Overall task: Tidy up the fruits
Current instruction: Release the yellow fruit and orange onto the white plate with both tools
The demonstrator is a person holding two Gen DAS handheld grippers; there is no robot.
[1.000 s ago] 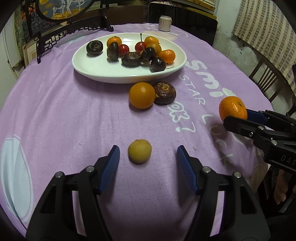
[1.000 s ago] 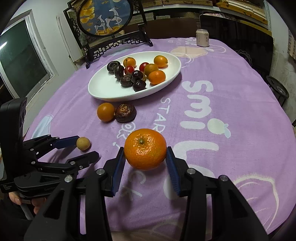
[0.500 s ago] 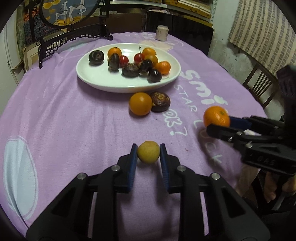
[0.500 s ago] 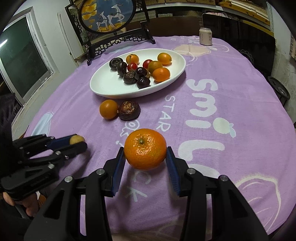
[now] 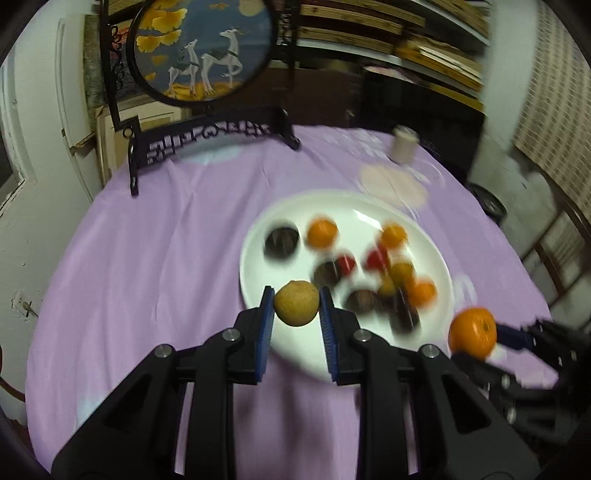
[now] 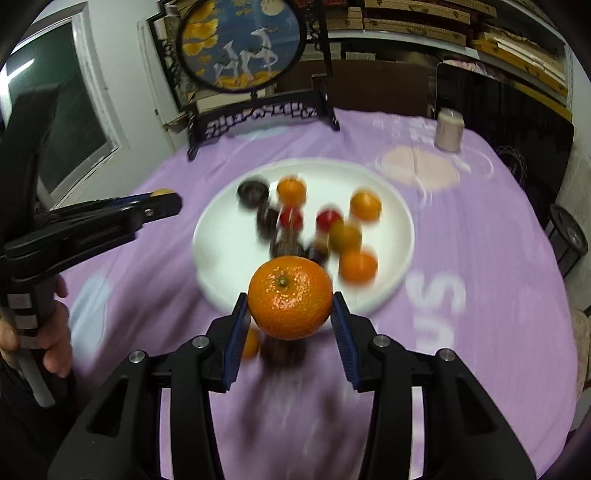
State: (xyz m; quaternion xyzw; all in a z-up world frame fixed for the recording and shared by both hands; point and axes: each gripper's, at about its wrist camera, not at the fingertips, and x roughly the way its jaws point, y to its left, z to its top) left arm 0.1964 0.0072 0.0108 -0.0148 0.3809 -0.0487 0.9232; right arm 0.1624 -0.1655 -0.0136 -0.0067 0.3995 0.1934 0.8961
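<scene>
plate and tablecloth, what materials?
Plate: looks like glazed white ceramic, going by its smooth glossy rim, though it could be melamine. Tablecloth: soft matte purple fabric with white printed letters; it shows creases and drapes over the table edge.

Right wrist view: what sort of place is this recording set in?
Probably a home dining room, somewhat cluttered. A round table under a purple printed tablecloth holds a white plate of fruit, an ornamental deer screen stands at the back, and stacked shelves line the wall.
</scene>
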